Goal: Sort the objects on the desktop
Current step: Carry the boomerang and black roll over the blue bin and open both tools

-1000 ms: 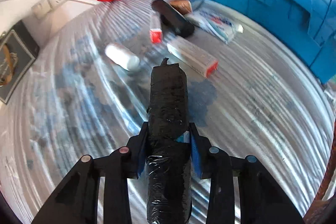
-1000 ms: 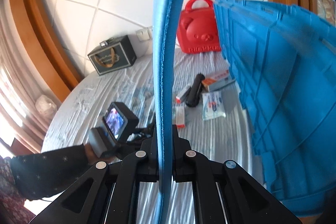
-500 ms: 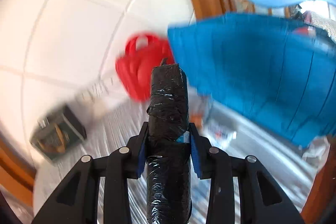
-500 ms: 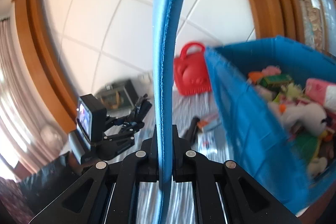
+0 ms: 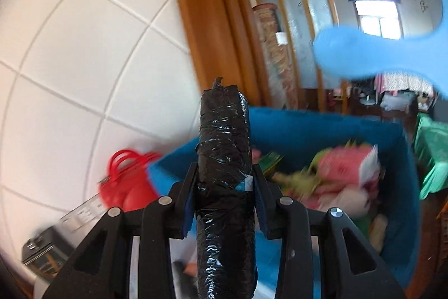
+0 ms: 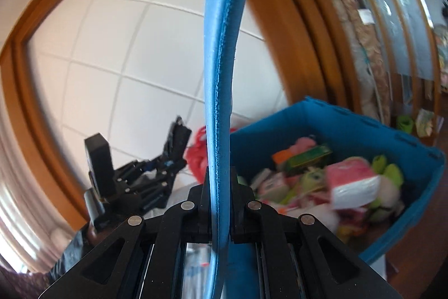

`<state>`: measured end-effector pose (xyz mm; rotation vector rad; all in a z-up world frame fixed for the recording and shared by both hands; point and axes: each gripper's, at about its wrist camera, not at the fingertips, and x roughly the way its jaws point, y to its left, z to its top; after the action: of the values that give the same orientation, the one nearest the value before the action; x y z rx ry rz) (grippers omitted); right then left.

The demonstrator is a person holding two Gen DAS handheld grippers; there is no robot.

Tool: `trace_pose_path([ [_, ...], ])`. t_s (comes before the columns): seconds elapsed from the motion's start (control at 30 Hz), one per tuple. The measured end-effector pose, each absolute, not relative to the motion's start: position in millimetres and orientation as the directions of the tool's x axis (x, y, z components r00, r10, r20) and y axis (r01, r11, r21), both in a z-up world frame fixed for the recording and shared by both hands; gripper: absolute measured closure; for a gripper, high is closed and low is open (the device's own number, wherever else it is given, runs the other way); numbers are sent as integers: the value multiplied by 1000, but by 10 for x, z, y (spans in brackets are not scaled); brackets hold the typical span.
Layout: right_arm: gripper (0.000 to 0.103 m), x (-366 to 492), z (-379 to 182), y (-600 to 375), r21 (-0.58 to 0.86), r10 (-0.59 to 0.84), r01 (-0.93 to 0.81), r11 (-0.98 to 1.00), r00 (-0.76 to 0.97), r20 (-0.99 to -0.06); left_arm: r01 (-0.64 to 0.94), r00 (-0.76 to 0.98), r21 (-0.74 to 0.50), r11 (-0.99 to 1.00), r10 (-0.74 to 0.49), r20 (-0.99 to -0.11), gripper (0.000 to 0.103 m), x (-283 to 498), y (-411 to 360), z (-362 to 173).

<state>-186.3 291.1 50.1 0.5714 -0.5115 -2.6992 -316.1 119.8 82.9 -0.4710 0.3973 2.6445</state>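
Note:
My left gripper (image 5: 224, 184) is shut on a black wrapped roll (image 5: 224, 142), held upright and raised in front of the open blue bin (image 5: 322, 125). My right gripper (image 6: 219, 187) is shut on a thin blue sheet (image 6: 221, 46) seen edge-on; its far end shows as a blue shape in the left wrist view (image 5: 364, 55). The blue bin (image 6: 364, 131) holds several plush toys and boxes. The left gripper with the roll also shows in the right wrist view (image 6: 173, 153), left of the bin.
A red bear-shaped case (image 5: 126, 181) stands left of the bin against the white tiled wall. A power strip (image 5: 81, 215) and a dark box (image 5: 42, 254) lie at lower left. A wooden frame (image 5: 212, 18) rises behind.
Both grippers have risen and tilted up from the table. The bin's inside has come into view. The table items have dropped out of sight. Both grips are unchanged.

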Motion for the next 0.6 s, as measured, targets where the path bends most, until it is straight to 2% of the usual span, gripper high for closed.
trace_pose_path([
  [0.1,94,-2164,546,3232,426,-376,212,-879,-859,-347,-455,-847,193,-869,356,-395,63,-3425,1575,944],
  [0.17,84,-2478,580,3415,430,-345,162,-888,-853,-391,-439,-850,197,-876,334,-408,40,-3588,1763,1007],
  [0.2,68,-2633,582,3493,438,-339,135,-889,-838,-428,-437,-847,182,-881,334,-413,36,-3657,1849,1054],
  [0.23,55,-2756,584,3582,454,-336,110,-884,-826,-453,-431,-849,171,-886,334,-410,35,-3697,1896,1088],
  [0.33,36,-2921,616,3734,457,-318,89,-885,-833,-453,-402,-874,177,-898,320,-365,34,-3702,1986,1238],
  [0.4,28,-2932,646,3817,466,-321,98,-879,-845,-428,-380,-894,197,-904,304,-330,31,-3636,1960,1279],
  [0.47,26,-2871,672,3868,483,-339,124,-867,-857,-389,-362,-906,208,-909,290,-308,27,-3543,1895,1258],
  [0.6,12,-2775,644,3914,570,-435,190,-799,-837,-332,-336,-918,197,-921,273,-288,26,-3335,1627,1161],
])
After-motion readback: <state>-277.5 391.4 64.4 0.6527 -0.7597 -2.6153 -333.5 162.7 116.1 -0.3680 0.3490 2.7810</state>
